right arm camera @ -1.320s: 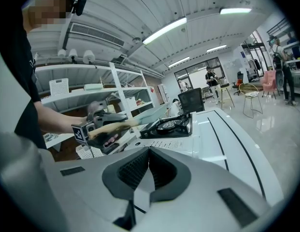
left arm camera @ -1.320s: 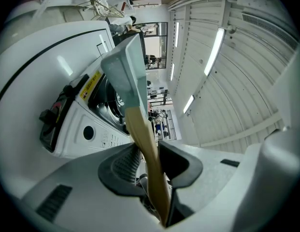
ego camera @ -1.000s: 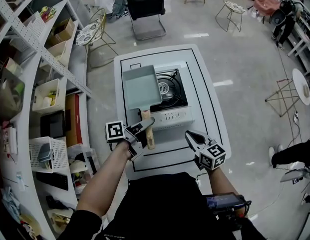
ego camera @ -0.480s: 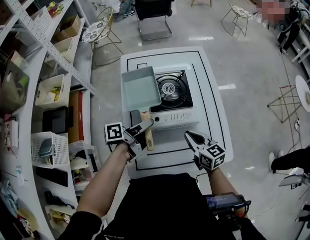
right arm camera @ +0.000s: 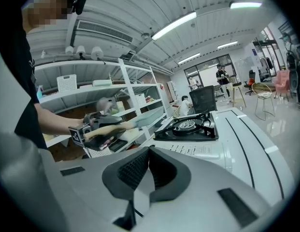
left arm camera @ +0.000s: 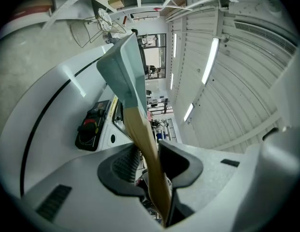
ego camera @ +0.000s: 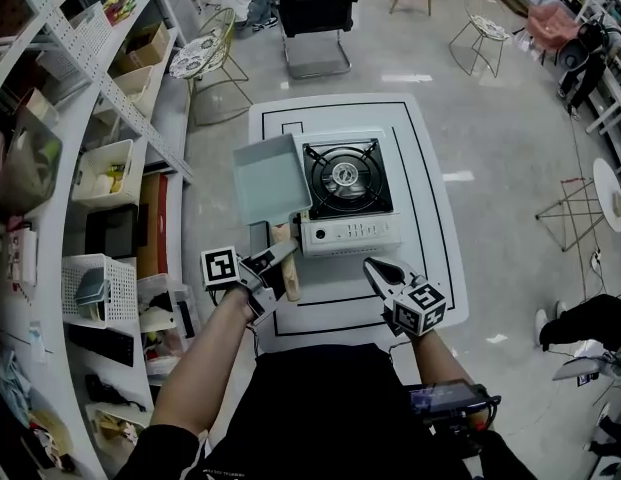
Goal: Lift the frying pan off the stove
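In the head view a pale teal rectangular frying pan [ego camera: 269, 177] hangs over the table's left edge, beside the stove [ego camera: 351, 231] and off its black burner [ego camera: 346, 176]. My left gripper [ego camera: 281, 259] is shut on the pan's wooden handle [ego camera: 288, 268]. The left gripper view shows the handle [left arm camera: 146, 144] pinched between both pads, the pan [left arm camera: 121, 69] beyond it and the stove [left arm camera: 93, 125] to its left. My right gripper [ego camera: 376, 269] hovers shut over the table in front of the stove, with nothing in it. In the right gripper view its pads [right arm camera: 136, 168] meet and the stove [right arm camera: 188, 127] stands ahead.
The stove stands on a small white table [ego camera: 430, 268] with a black outline. Metal shelves [ego camera: 85, 158] with boxes and baskets run along the left. A black office chair [ego camera: 318, 8] and a wire chair [ego camera: 205, 63] stand behind the table.
The pan has moved left, from partly over the burner to beside the stove, still held by the left gripper. The right gripper has shifted slightly left, still shut.
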Motion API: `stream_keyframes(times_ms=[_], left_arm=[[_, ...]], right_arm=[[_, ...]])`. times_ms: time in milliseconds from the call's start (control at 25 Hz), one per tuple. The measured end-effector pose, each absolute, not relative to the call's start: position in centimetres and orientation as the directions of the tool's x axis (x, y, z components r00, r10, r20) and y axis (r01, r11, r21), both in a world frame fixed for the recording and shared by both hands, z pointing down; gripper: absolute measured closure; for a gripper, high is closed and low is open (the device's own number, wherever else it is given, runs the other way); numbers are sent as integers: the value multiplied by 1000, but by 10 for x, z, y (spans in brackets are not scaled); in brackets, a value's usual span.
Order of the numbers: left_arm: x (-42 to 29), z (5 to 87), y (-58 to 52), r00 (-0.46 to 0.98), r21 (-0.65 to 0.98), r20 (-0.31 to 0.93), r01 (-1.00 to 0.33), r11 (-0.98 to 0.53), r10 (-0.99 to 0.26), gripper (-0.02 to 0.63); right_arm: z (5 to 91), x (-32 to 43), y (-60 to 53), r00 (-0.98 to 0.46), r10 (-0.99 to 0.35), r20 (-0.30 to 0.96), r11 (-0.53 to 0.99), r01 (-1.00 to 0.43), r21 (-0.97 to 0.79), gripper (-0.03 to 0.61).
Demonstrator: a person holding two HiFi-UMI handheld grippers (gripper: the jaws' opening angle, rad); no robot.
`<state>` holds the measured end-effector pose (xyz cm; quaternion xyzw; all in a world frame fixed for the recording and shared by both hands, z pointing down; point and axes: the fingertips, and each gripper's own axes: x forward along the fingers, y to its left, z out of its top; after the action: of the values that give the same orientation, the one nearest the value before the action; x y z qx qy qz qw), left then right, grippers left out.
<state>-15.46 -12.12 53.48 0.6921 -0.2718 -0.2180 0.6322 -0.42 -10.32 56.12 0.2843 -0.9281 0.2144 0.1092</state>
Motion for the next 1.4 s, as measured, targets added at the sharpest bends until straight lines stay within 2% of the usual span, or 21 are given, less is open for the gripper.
stream_keyframes(times_ms=[1400], left_arm=[[-225,540,-61,670,990,60,-134,-41,-740,488]], right_arm=[[548,-58,-90,-875,-366,316,838,-458,-296,554]])
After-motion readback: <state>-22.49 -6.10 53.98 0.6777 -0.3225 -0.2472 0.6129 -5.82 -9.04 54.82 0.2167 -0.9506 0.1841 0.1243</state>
